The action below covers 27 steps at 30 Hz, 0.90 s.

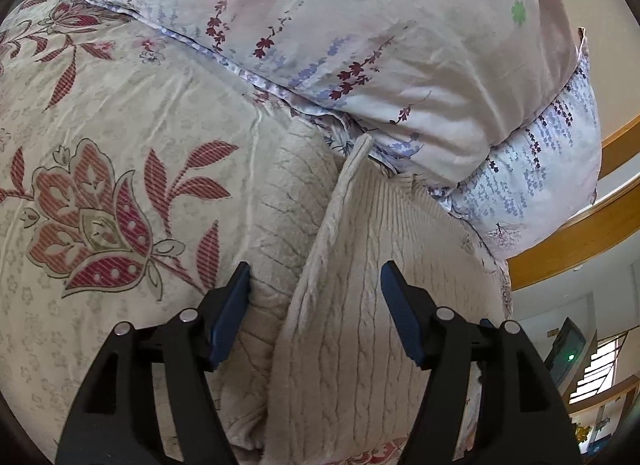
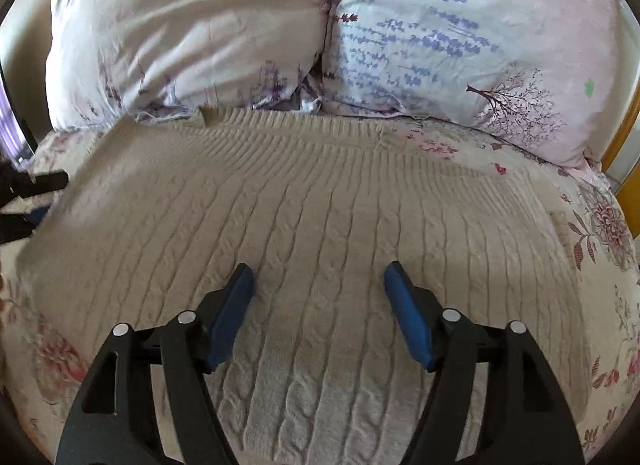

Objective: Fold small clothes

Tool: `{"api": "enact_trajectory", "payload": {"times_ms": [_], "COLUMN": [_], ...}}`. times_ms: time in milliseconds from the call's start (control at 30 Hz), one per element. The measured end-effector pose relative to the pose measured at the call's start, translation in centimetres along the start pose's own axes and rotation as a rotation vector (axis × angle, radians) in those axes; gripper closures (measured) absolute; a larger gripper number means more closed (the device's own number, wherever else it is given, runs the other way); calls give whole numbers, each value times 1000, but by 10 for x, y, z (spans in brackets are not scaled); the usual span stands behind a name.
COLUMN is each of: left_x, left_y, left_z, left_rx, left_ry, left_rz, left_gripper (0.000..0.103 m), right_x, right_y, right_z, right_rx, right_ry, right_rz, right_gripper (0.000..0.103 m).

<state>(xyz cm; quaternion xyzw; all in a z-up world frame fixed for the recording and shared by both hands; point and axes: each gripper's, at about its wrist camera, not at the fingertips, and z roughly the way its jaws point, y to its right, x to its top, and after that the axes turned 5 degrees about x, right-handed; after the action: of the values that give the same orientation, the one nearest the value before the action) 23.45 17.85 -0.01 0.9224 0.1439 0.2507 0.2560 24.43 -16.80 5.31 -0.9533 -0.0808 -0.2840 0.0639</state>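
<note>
Floral bedspread (image 1: 100, 113) under two pillows (image 2: 184, 37), cream cable-knit sweater (image 2: 320, 201) spread flat below them, right gripper (image 2: 319, 285) above its middle with jaws apart and empty, left gripper (image 1: 315, 285) spread over its raised folded edge.

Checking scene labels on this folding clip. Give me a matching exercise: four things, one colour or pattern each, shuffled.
Things:
1. sweater
2. bedsheet
3. right-hand pillow
4. bed frame

Looks:
a. yellowish wood
b. cream cable knit
c. pale fabric with a blue-purple flower print and a bare tree
d. beige with large red flowers and leaves

Pairs: 1-b, 2-d, 3-c, 4-a
</note>
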Motion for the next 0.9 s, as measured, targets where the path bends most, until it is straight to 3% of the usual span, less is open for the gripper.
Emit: {"api": "enact_trajectory", "payload": {"times_ms": [300, 433, 500, 700, 900], "left_x": [2, -1, -1, 3, 1], "left_y": [4, 7, 9, 33, 86], "left_z": [6, 15, 15, -2, -16], "left_rx": [-3, -30, -44, -160, -305], "left_ry": [6, -39, -44, -1, 22], "left_rz": [-17, -43, -48, -46, 11], "left_gripper": [47, 74, 79, 85, 86], "right_x": [0, 1, 1, 1, 3], "right_y": [2, 1, 0, 1, 3], "right_z": [1, 1, 1, 2, 4], "right_rx": [5, 0, 1, 10, 34], "right_ry": [-7, -8, -8, -4, -14], "right_rz": [9, 7, 7, 4, -15], "right_gripper": [31, 30, 30, 30, 28]}}
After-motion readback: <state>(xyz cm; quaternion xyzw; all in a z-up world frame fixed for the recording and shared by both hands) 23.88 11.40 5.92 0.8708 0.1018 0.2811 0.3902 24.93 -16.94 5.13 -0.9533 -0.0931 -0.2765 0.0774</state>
